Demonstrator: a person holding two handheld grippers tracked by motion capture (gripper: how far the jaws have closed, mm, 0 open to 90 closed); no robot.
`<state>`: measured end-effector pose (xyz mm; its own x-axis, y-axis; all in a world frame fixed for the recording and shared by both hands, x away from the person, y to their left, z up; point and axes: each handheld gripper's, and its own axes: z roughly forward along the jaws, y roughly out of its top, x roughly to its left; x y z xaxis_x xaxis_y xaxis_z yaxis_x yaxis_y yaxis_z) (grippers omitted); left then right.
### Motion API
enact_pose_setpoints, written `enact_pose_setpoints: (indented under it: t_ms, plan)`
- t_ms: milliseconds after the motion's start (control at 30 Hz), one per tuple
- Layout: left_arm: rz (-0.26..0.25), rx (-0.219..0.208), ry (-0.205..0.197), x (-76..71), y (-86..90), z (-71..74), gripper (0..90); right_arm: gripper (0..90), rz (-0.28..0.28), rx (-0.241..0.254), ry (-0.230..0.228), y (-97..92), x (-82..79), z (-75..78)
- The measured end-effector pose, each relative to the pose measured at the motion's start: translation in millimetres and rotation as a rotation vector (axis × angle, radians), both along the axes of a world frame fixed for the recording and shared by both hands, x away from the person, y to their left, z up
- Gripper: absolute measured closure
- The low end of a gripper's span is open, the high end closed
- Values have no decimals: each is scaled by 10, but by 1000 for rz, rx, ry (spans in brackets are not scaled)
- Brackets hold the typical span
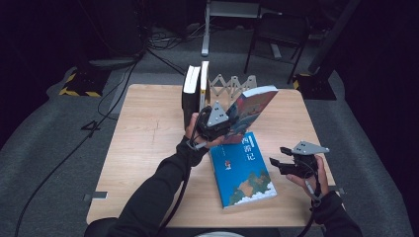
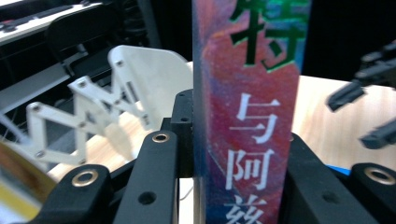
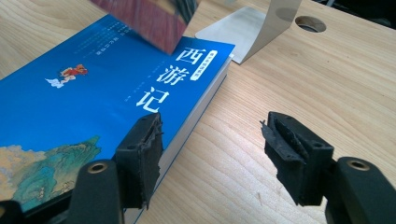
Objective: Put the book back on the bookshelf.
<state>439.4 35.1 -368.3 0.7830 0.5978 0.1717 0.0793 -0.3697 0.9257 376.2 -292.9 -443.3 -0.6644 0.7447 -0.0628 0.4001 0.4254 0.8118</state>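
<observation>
My left gripper (image 1: pixel 221 124) is shut on a book with a red and blue cover (image 1: pixel 252 109), which it holds tilted above the table. In the left gripper view the book's spine (image 2: pixel 247 130) with white characters stands upright between the two black jaws. A blue book (image 1: pixel 243 173) lies flat on the table under it. To the right of that book my right gripper (image 1: pixel 279 162) stands open. In the right gripper view its left pad (image 3: pixel 141 158) sits by the blue book's edge (image 3: pixel 93 102), with bare wood between the pads.
Two books (image 1: pixel 194 89) stand upright at the table's far edge beside a white scissor-type book rack (image 1: pixel 232 86). A metal bookend plate (image 3: pixel 252 32) and a round hole (image 3: pixel 310 23) lie beyond the blue book. A chair (image 1: pixel 279 34) stands behind the table.
</observation>
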Motion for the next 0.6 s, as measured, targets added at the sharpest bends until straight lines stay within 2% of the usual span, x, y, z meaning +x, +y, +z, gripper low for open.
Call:
enact_pose_setpoints:
  t_ms: [167,300,400,500,600]
  plan:
    - [66,-27,-21,85,185,62,741,366,3,-8,4,9,7,-14]
    - [130,-40,-53,144,372,64,740,366,6,-14,7,19,14,-32]
    - [172,-49,-47,206,502,-44,740,365,11,-20,8,32,11,-36]
    - [193,-51,-47,229,547,-123,741,366,12,-23,3,41,10,-35]
    - [201,-63,-24,251,597,-230,740,366,14,-25,2,44,8,-36]
